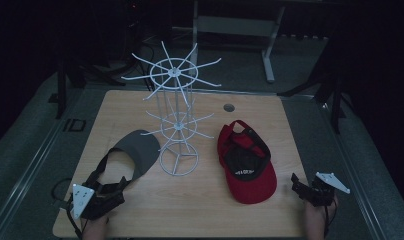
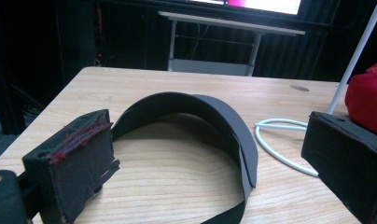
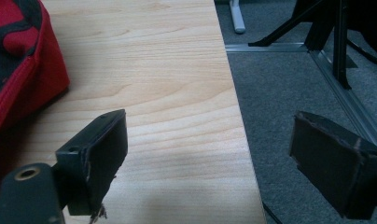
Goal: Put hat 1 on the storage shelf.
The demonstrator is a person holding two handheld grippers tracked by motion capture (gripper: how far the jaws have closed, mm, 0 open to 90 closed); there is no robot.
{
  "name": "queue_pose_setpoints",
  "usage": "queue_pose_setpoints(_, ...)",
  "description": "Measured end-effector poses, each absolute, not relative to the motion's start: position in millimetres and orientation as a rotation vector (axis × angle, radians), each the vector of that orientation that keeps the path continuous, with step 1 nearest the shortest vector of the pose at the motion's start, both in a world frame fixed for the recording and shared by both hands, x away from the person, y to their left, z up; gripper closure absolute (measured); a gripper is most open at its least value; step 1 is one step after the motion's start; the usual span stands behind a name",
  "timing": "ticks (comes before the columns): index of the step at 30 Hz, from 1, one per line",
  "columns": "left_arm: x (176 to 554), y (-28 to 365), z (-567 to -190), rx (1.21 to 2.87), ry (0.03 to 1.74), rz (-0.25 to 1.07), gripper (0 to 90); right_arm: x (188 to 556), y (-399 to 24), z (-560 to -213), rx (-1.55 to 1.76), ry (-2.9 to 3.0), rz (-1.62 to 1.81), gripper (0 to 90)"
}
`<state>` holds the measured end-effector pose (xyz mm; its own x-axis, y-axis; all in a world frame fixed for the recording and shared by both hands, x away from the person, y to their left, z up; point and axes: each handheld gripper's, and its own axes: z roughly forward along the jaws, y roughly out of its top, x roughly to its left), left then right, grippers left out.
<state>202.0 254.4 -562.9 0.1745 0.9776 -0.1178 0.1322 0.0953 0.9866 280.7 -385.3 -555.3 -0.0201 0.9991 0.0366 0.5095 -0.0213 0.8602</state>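
Basically at square one here. The grey visor is lying flat on the table, just left of the white wire rack, and the red cap sits upside down on the rack's right. Nothing hangs on the rack's arms yet, so if the job is getting hats onto it (my guess from the setup), both are still to do.

Left gripper is right at the near end of the visor band w/ jaws spread wide. In the left gripper view the band curves between the jaws but the pads aren't pressing on it afaict, though the lighting's dim so can't swear it's not brushing one.

Right gripper is at the table's right edge, near the cap but apart from it, jaws wide w/ nothing between them, half over the floor in its own view.

So: nothing grabbed, nothing hung. Visor looks like first up.
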Motion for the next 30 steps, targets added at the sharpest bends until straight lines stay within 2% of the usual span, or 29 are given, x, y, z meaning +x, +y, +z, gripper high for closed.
queue_pose_setpoints(12,203.1,253.5,-563.3,1.310,1.199,0.933,2.7,283.6,-387.5,-551.9,1.607,1.639,0.988,11.5)
queue_pose_setpoints(30,201.1,251.6,-559.7,1.318,1.194,0.895,2.7,308.2,-371.5,-504.8,1.465,1.873,1.054,11.4)
